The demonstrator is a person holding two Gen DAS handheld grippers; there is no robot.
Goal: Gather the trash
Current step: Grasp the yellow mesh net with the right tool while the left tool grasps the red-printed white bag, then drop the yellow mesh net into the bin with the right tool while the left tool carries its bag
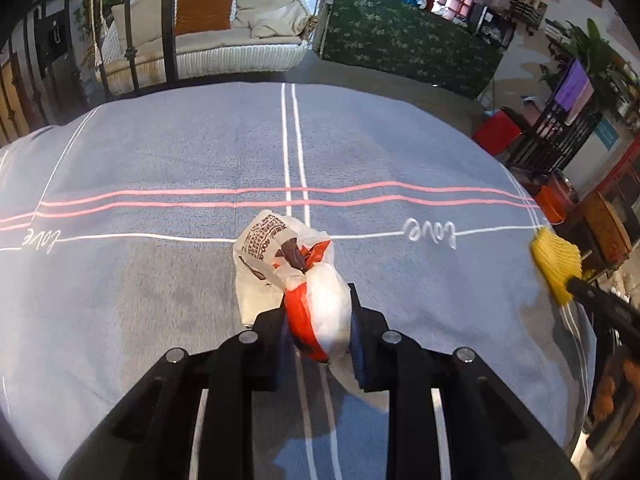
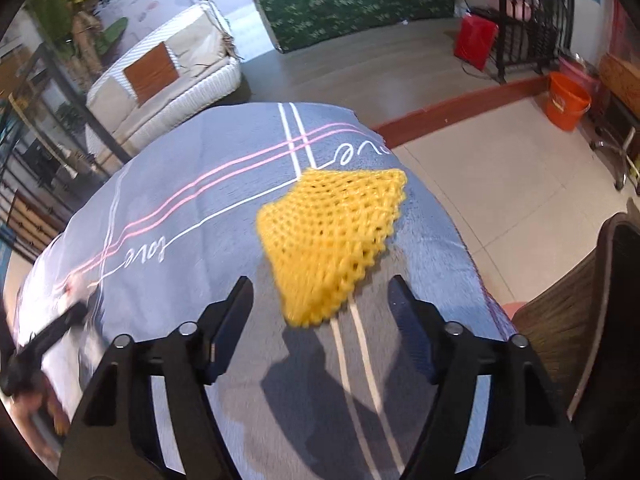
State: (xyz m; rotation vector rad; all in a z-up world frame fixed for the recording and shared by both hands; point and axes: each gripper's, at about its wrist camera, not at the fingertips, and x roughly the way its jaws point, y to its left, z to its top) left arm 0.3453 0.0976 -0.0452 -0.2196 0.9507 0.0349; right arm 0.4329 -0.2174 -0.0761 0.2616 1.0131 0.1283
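Note:
A crumpled white and red plastic wrapper (image 1: pixel 308 288) with dark print sits between the fingers of my left gripper (image 1: pixel 318 312), which is shut on it just above the grey-blue blanket (image 1: pixel 160 152). A yellow foam fruit net (image 2: pixel 336 232) lies on the blanket near its right edge. My right gripper (image 2: pixel 320 300) is open, its jaws wide apart on either side of the net's near corner, without touching it. The net (image 1: pixel 554 264) and the right gripper also show at the right edge of the left wrist view.
The blanket (image 2: pixel 180 208) with pink and white stripes covers the table. Beyond it stand a white wicker sofa (image 1: pixel 208 40) and a green patterned panel (image 1: pixel 404 44). A red bin (image 2: pixel 476 44) and an orange bucket (image 2: pixel 566 100) stand on the floor. A dark wicker chair (image 2: pixel 580 320) is at right.

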